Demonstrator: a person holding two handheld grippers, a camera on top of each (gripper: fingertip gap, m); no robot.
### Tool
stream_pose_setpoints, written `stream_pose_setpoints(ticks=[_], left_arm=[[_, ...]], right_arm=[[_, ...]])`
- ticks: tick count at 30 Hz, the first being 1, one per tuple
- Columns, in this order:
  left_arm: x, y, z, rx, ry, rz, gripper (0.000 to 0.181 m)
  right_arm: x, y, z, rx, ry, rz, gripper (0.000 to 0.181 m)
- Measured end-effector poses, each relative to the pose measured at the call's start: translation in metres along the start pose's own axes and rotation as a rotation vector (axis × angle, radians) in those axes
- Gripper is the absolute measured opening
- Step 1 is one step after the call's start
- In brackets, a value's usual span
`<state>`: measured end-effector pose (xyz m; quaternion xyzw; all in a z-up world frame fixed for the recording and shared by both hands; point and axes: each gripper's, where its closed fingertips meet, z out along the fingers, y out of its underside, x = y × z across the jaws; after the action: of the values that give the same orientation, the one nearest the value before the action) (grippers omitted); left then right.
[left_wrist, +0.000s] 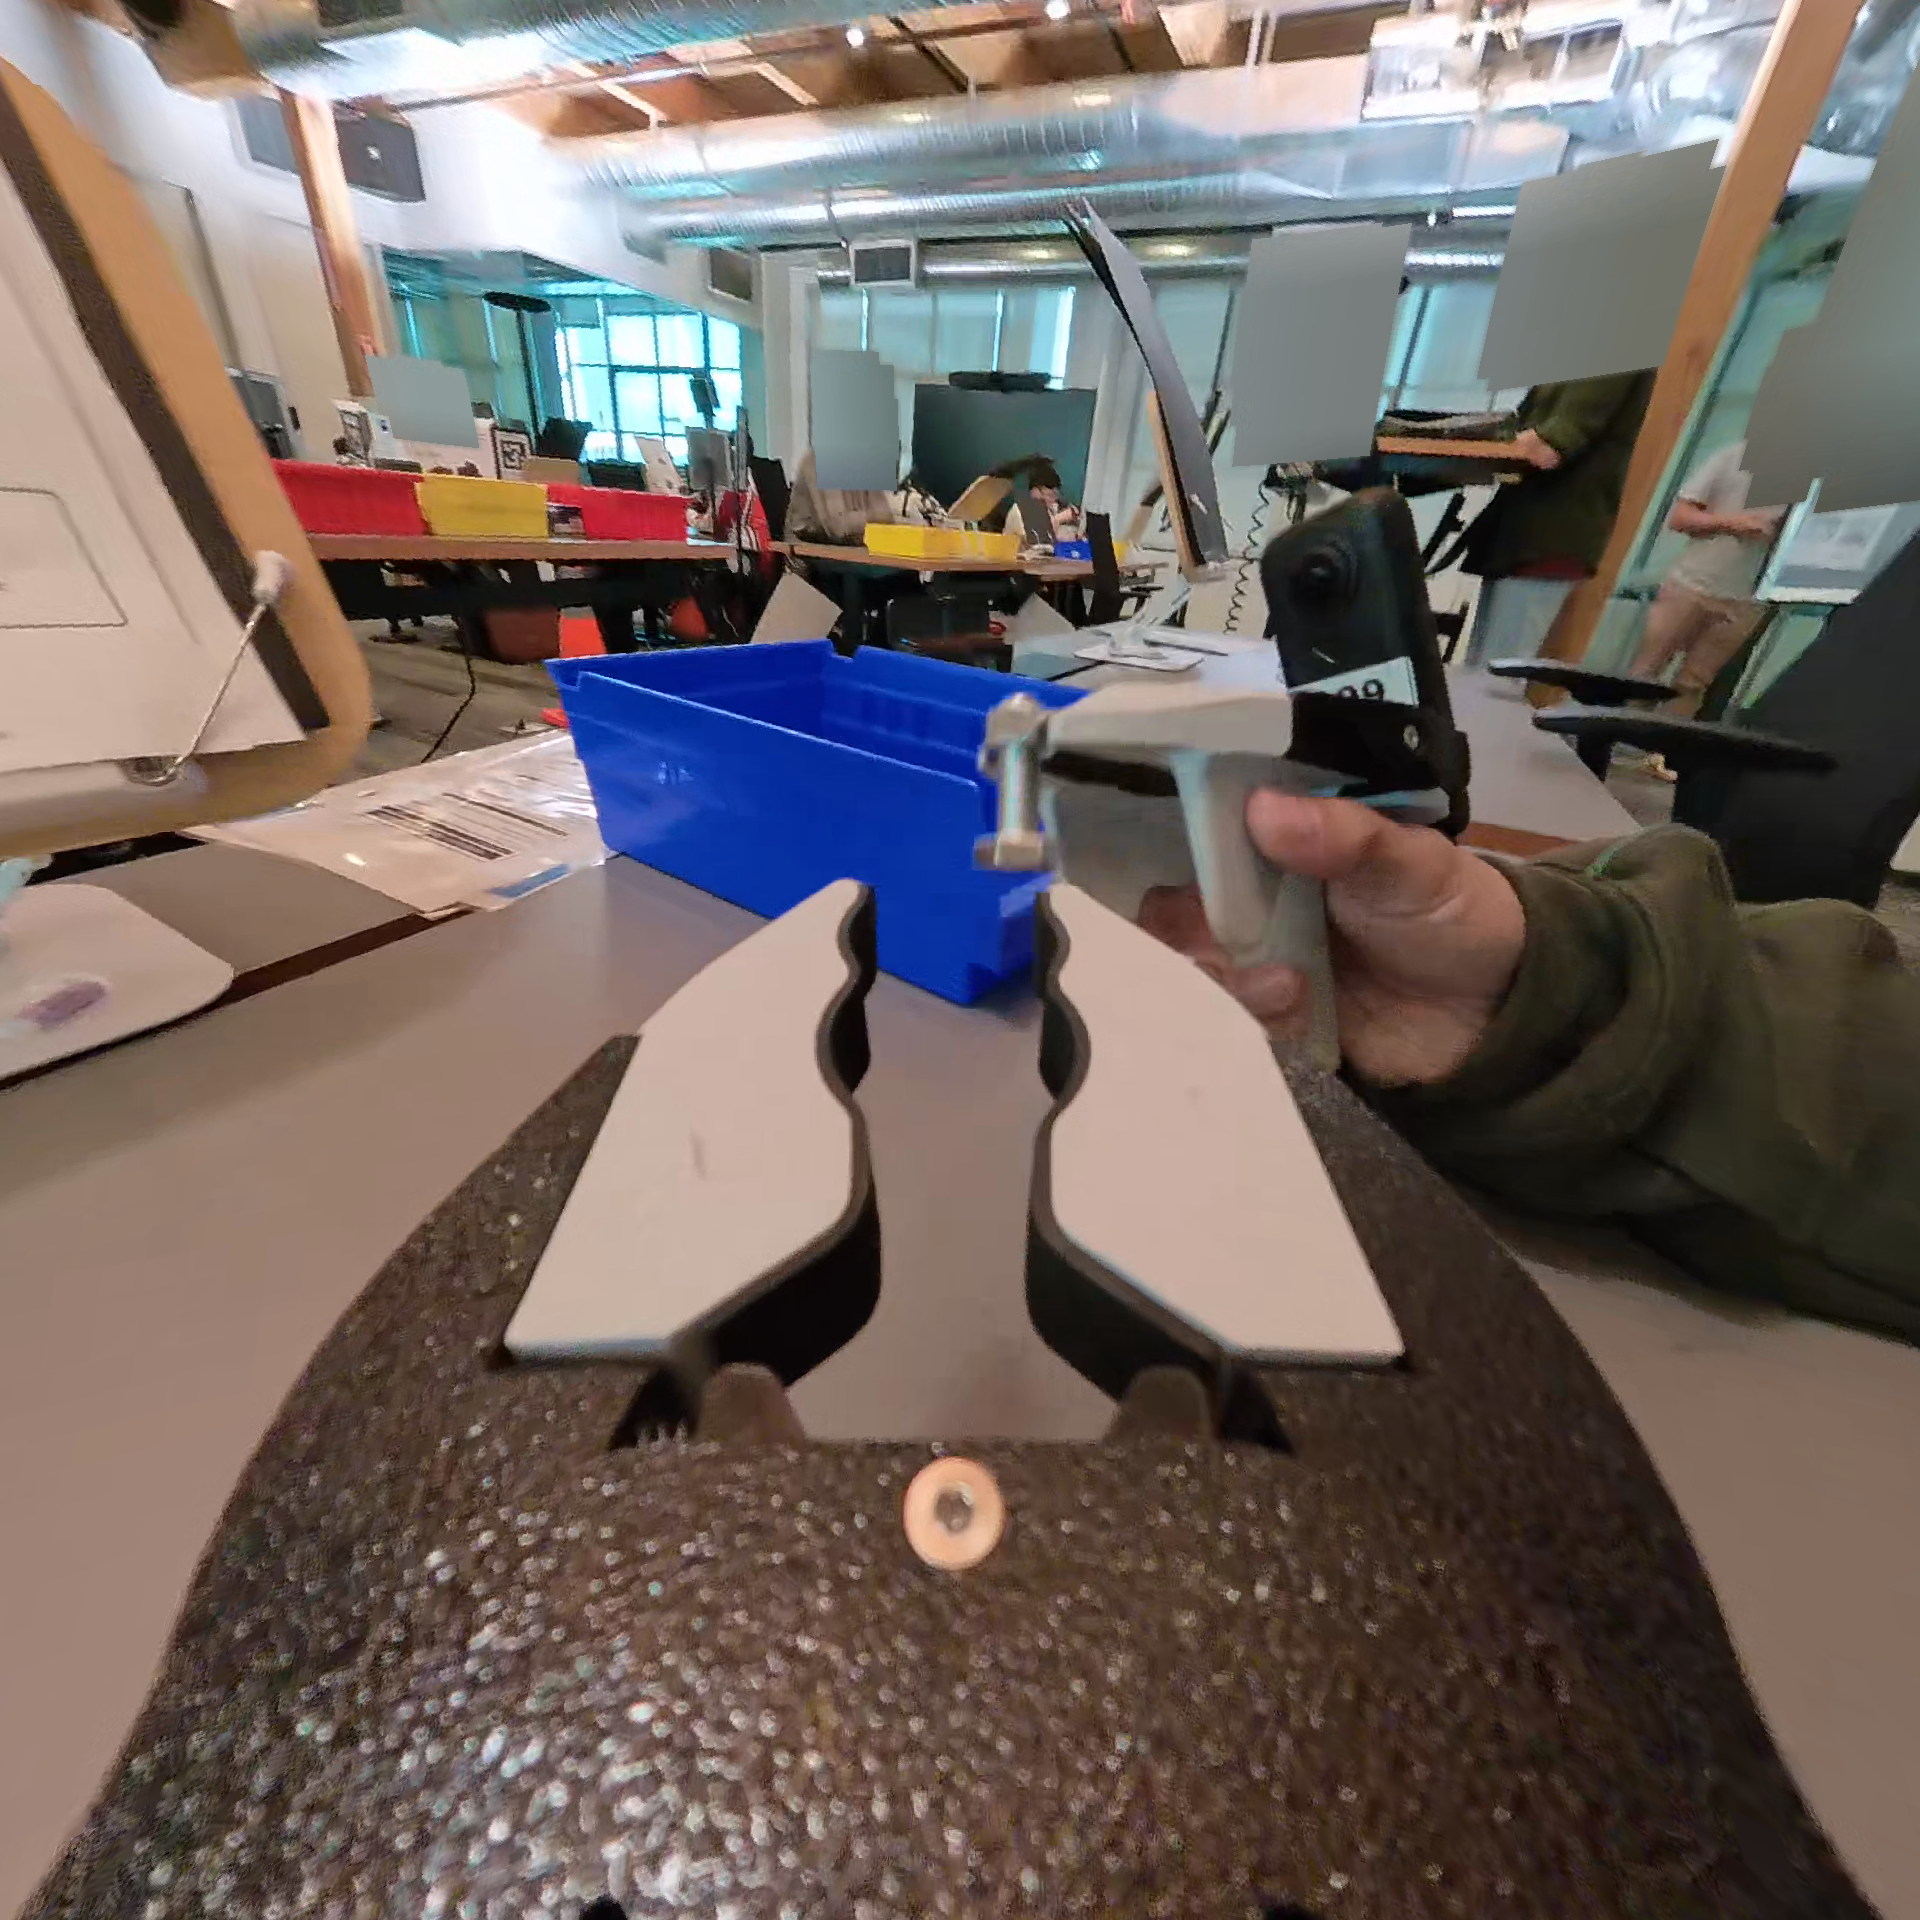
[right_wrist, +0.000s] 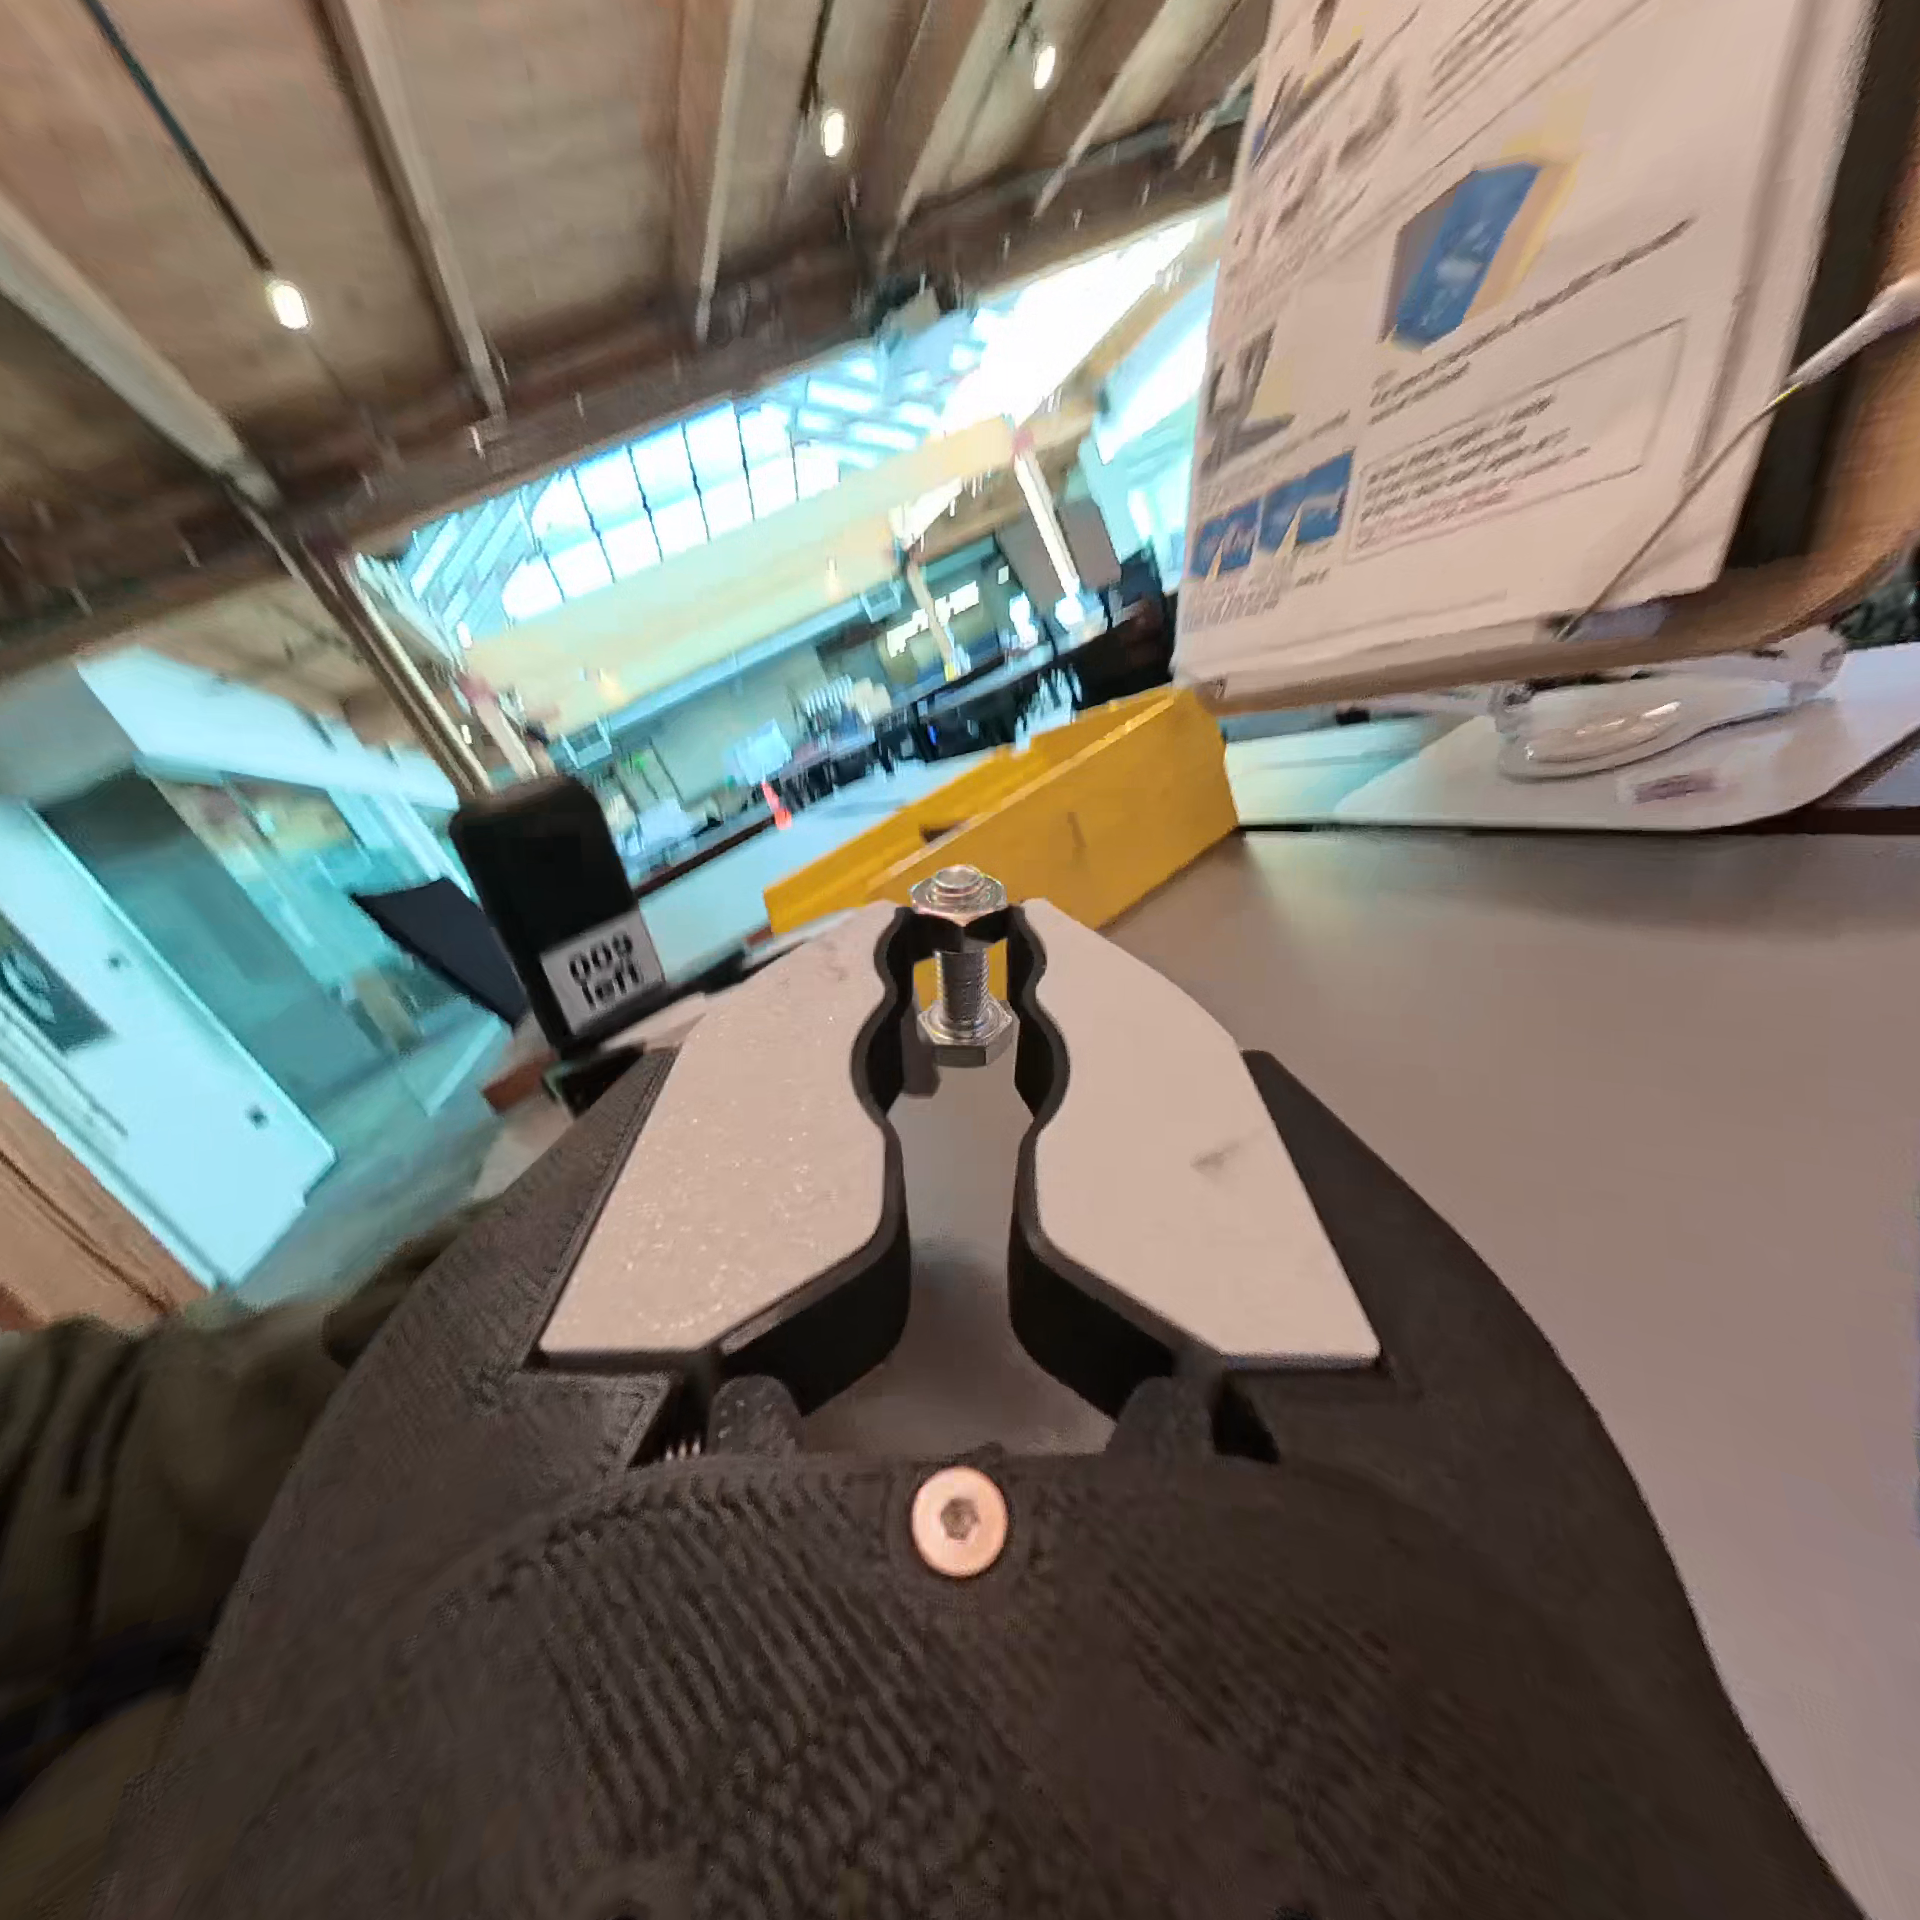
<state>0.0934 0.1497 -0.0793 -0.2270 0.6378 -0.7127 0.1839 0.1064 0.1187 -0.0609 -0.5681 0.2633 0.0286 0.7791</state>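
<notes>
My right gripper (right_wrist: 957, 920) is shut on a silver bolt (right_wrist: 956, 971) with a washer and nuts on it, held upright between the fingertips above the grey table (right_wrist: 1558, 1039). In the left wrist view the right gripper (left_wrist: 1023, 784) shows from the side, held by a hand (left_wrist: 1392, 935) in a green sleeve, with the bolt (left_wrist: 1013, 790) at its tip just in front of a blue bin (left_wrist: 790, 790). My left gripper (left_wrist: 954, 914) is open and empty, low over the table (left_wrist: 260, 1195), its tips near the blue bin's front corner.
A yellow bin (right_wrist: 1049, 821) lies beyond the right gripper. A stand with printed sheets (right_wrist: 1475, 343) rises at the table's far side and shows at the left (left_wrist: 94, 540) of the left wrist view. Papers (left_wrist: 457, 810) lie by the blue bin. A black chair (left_wrist: 1787, 727) stands to the right.
</notes>
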Motion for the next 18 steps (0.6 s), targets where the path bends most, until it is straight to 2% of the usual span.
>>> stream_pose_setpoints(ticks=[2,4,6,7,10,12,15,18], left_arm=[[-0.002,0.001,-0.001,-0.004,0.000,-0.025,0.027],[-0.004,0.004,-0.001,-0.016,-0.009,-0.030,0.025],[-0.002,0.005,0.000,-0.027,0.000,-0.023,0.023],[-0.002,0.006,0.000,-0.033,-0.001,-0.022,0.022],[-0.001,0.009,0.002,-0.051,0.003,-0.018,0.021],[0.001,0.011,0.003,-0.059,0.010,-0.016,0.016],[0.002,0.014,0.004,-0.067,0.019,-0.018,0.015],[0.001,0.014,0.003,-0.072,0.018,-0.015,0.015]], right_arm=[[0.009,-0.022,-0.012,0.103,0.025,0.020,0.017],[0.022,-0.046,-0.030,0.197,0.111,-0.048,0.017],[0.039,-0.073,-0.057,0.271,0.283,-0.224,0.017],[0.052,-0.083,-0.072,0.259,0.410,-0.330,0.017],[0.104,-0.092,-0.122,0.039,0.824,-0.636,0.016],[0.132,-0.088,-0.147,-0.142,0.992,-0.778,0.017],[0.158,-0.077,-0.164,-0.361,1.114,-0.889,0.017],[0.168,-0.070,-0.163,-0.414,1.132,-0.906,0.017]])
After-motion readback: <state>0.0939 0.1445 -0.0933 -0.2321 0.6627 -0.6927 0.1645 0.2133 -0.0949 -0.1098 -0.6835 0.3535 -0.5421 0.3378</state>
